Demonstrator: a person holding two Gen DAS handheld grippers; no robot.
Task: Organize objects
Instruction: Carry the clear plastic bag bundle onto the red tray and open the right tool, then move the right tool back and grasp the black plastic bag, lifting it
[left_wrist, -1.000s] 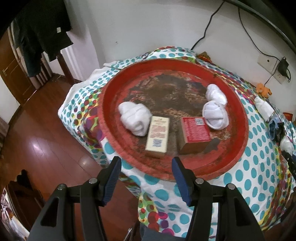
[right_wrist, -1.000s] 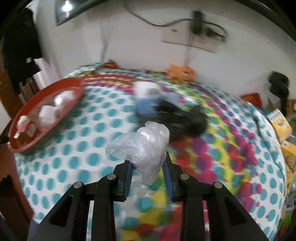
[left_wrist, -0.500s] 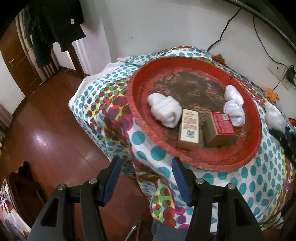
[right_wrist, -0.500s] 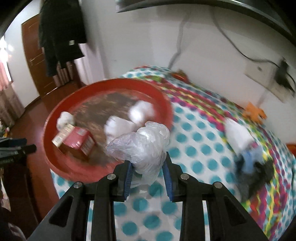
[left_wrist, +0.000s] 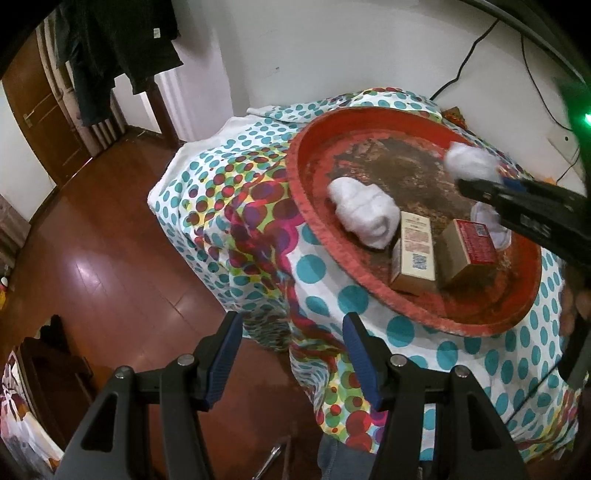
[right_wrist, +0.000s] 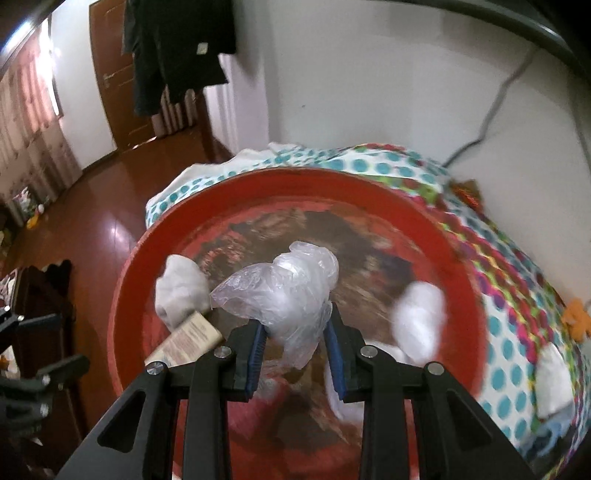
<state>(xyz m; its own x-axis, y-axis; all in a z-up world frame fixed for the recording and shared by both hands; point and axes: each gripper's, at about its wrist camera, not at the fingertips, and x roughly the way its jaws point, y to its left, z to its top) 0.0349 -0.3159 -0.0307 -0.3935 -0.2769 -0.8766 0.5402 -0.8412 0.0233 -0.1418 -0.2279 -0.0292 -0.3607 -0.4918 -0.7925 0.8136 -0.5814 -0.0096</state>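
We see our right gripper (right_wrist: 293, 341) in the low middle of the right wrist view, and its two blue pads pinch a crumpled clear plastic bag (right_wrist: 284, 295) between them. The bag sticks up above the pads and hangs over the middle of the big red tray (right_wrist: 458, 258). The tray sits on a tablecloth with colored dots (right_wrist: 517, 295). In this view a white cloth ball (right_wrist: 179, 291) lies at the left of the tray, just beside a tan box (right_wrist: 188, 341), and another white cloth ball (right_wrist: 419, 317) looks blurry at the right. In the left wrist view our left gripper (left_wrist: 291, 354) is at the bottom of the frame with its pads spread wide apart and nothing between them. It is over the brown wood floor (left_wrist: 92, 258) and the hanging edge of the dotted cloth, below and left of the tray (left_wrist: 317, 225). There the tan box (left_wrist: 415, 254) and a red box (left_wrist: 469, 251) lie side by side near the lower rim of the tray, and a white rolled cloth (left_wrist: 364, 210) touches the tan box. The right gripper (left_wrist: 480, 188) reaches in from the right edge with the white bundle (left_wrist: 469, 164) at its tip. Dark clothes (left_wrist: 118, 48) hang at the upper left.
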